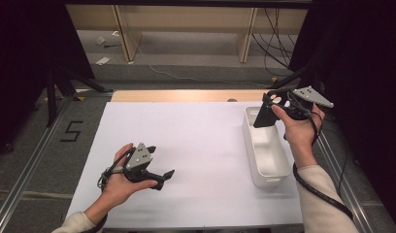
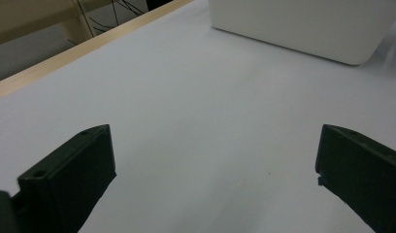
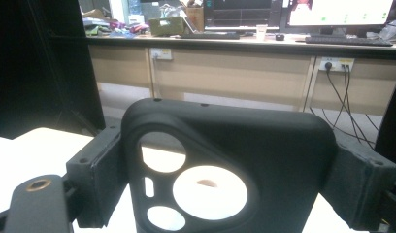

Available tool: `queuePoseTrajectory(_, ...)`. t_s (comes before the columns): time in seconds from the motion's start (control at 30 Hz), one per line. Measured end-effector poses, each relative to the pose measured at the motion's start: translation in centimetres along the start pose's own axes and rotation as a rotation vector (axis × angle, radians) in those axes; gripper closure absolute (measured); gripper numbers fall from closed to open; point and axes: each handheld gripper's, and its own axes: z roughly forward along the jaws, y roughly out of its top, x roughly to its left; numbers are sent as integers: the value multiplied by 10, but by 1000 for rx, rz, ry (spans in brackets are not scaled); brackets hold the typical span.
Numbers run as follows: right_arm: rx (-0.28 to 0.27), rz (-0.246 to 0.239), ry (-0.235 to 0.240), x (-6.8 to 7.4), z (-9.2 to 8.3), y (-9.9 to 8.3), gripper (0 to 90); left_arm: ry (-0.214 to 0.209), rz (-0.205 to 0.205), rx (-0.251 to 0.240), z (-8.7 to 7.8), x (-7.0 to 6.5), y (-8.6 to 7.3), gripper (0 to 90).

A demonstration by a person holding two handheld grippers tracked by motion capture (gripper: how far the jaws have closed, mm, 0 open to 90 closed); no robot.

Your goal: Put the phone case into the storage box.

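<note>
The black phone case [image 3: 225,170] sits clamped across its width between your right gripper's [image 1: 270,110] jaws, camera cut-outs facing the lens in the right gripper view. In the high view it hangs over the far end of the white bin [image 1: 276,167], raised above the rim rather than inside it. The jaws press on the case's two side edges — a wide grip, and on a soft shell that can flex.

That flex is your first risk: squeeze unevenly or tilt the wrist and the case could bow and slip out, landing on the bin's rim or on the white table [image 1: 186,145] beside it. The second is the release point. The case hangs near the bin's far wall, so letting go from this height may let it catch the wall and tip outward toward the wooden edge [image 1: 186,95] behind. Lower it inside the walls before you ease off.

Your left gripper [image 1: 159,177] rests low over the near left part of the table with its jaws spread wide and nothing between them — well apart from the bin, so it cannot steady the bin if the case knocks it.
</note>
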Motion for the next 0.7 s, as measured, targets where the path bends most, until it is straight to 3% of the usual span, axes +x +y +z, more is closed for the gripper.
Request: queuePoseTrajectory(0.7,37,-21,-8,0,17,-4,155,0,-2,0,0,0,0,6)
